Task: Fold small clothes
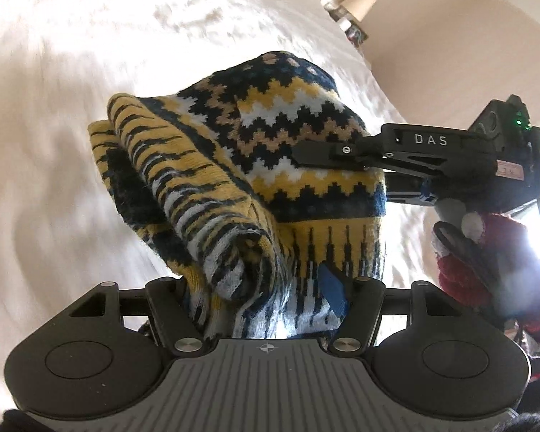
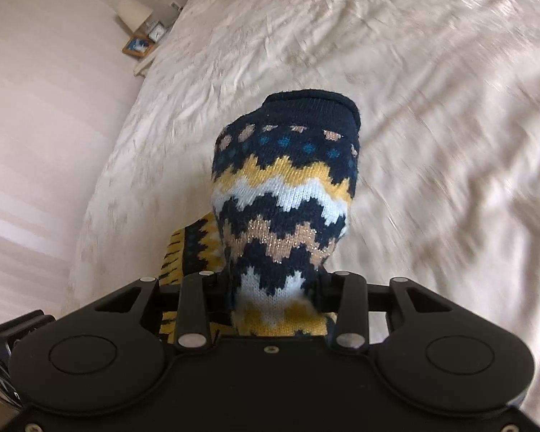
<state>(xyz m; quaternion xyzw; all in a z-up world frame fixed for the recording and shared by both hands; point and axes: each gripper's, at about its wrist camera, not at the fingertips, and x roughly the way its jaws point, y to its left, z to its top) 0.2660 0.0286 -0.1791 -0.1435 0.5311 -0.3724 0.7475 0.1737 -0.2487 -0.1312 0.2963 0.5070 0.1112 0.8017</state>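
Cream bedspread lies rumpled beneath a knitted zigzag sweater held up above it. At its lower hem, the left gripper is clamped on bunched fabric; from the right side, the right gripper pinches the sweater's patterned middle.

Bed, rumpled white cover; nothing discernible lying directly on it.

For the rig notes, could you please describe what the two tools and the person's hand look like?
Both tools are matte black with round silver pivot screws. The left tool has a grey ribbed base plate bearing a small crosshair mark. The right tool shows white "DAS" lettering, a green light and a pinkish label. The right hand wears a red knitted glove.
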